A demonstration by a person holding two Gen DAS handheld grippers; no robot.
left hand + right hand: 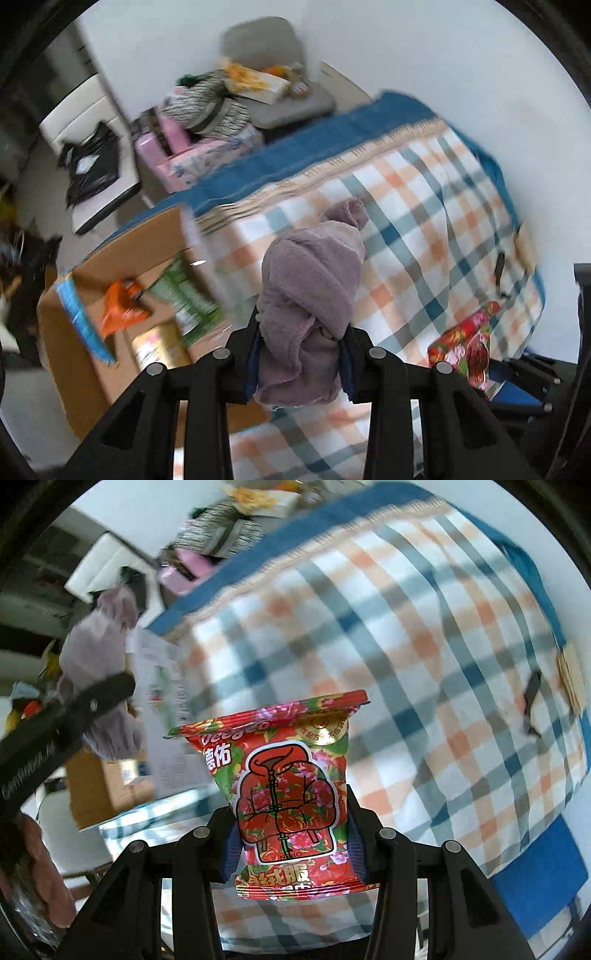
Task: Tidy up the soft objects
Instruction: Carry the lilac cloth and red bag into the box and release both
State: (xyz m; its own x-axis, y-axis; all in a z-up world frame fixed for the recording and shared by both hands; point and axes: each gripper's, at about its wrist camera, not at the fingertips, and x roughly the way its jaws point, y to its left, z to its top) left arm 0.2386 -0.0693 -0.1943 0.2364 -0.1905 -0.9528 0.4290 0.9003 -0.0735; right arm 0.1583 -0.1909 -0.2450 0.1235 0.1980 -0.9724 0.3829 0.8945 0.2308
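My left gripper [301, 345] is shut on a bunched mauve fleece cloth [314, 291] and holds it above the checked blanket [424, 229], beside the open cardboard box [70, 343]. My right gripper [291, 836] is shut on a red floral soft pack [291, 786] and holds it upright over the same blanket [406, 627]. The mauve cloth [99, 646] and the left gripper's arm [55, 720] show at the left of the right wrist view. The red pack [469, 343] shows at the lower right of the left wrist view.
The cardboard box holds an orange packet [122, 306], a green packet [188, 299] and a blue one [81, 317]. A grey chair [280, 85] with clutter and a striped bundle [207, 107] stand behind the bed. A small dark object [532, 701] lies on the blanket at the right.
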